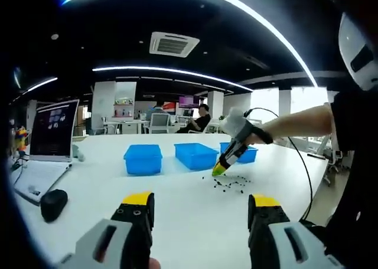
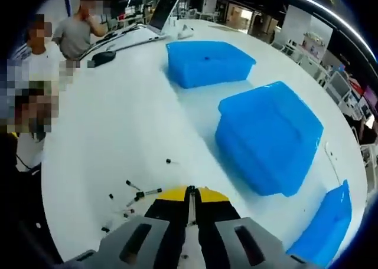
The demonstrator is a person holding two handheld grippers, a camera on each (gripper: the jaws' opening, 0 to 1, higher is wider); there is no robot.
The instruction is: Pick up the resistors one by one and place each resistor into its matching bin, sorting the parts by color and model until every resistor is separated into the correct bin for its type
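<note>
Yellow-tipped right tool [image 2: 190, 192] closed above resistors [image 2: 142, 194].

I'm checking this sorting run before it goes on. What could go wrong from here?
1. The resistors are tiny and scattered loose on the table; the right gripper, jaws together right at the pile, may nudge some away or come up empty.
2. The three blue bins look alike, so a part could easily land in the wrong one.
3. The left gripper hangs open, away from the pile.
</note>
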